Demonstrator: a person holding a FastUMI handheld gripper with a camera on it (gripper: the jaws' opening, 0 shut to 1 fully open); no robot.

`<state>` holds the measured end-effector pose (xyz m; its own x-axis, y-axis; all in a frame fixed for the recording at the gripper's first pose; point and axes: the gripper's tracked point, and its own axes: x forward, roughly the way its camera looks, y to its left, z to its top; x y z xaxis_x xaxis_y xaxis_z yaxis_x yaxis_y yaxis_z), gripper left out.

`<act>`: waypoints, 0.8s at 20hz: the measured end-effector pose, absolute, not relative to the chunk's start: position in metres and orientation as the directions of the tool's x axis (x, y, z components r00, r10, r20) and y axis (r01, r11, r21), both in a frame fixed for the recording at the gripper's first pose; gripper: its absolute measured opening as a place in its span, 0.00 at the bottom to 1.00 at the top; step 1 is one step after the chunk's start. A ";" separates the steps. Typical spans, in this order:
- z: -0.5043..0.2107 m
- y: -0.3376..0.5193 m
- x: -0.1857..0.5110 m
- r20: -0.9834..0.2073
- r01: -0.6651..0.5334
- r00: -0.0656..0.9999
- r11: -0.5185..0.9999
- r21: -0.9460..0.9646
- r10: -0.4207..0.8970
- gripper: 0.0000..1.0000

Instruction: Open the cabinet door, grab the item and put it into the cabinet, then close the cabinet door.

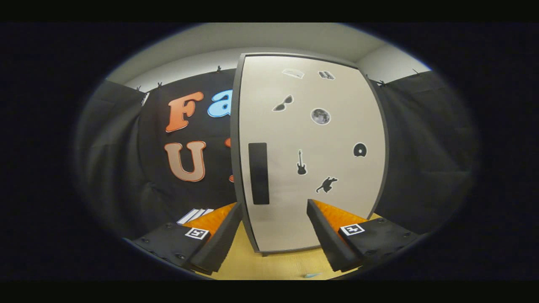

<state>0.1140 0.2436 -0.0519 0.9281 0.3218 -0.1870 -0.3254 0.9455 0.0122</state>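
Note:
A tall cabinet (311, 151) with a pale door stands right ahead of my fingers on a wooden table (269, 265). The door is shut and carries several small dark stickers. A black vertical handle (258, 173) runs down its left side, just above and beyond my left finger. My gripper (274, 206) is open, its fingers spread wide with nothing between them, both tips close to the lower part of the door.
Black cloth walls close in the booth on the left, right and behind the cabinet. A small white striped object (194, 215) lies behind my left finger. A tiny light-blue scrap (312, 275) sits on the table near my right finger.

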 end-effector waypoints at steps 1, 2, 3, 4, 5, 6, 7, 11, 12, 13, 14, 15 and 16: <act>-0.054 0.250 0.122 -0.193 -0.330 0.926 0.944 0.006 0.325 0.98; -0.056 0.257 0.131 -0.198 -0.336 0.923 0.942 -0.002 0.329 0.98; -0.058 0.261 0.139 -0.205 -0.334 0.923 0.943 -0.009 0.325 0.98; -0.059 0.264 0.147 -0.207 -0.330 0.924 0.944 -0.013 0.320 0.98; -0.059 0.267 0.157 -0.208 -0.325 0.926 0.946 -0.015 0.315 0.97; -0.059 0.267 0.166 -0.208 -0.314 0.930 0.949 -0.019 0.304 0.97; -0.059 0.269 0.173 -0.211 -0.310 0.930 0.951 -0.016 0.300 0.96; -0.057 0.275 0.193 -0.214 -0.316 0.927 0.949 -0.009 0.306 0.85; -0.057 0.278 0.195 -0.214 -0.322 0.926 0.947 -0.013 0.312 0.78; -0.058 0.280 0.196 -0.217 -0.329 0.923 0.944 -0.014 0.319 0.71; -0.060 0.282 0.198 -0.221 -0.333 0.921 0.943 -0.015 0.322 0.69; -0.060 0.282 0.199 -0.226 -0.336 0.918 0.942 -0.012 0.325 0.68; -0.060 0.284 0.196 -0.228 -0.344 0.914 0.939 -0.003 0.335 0.56</act>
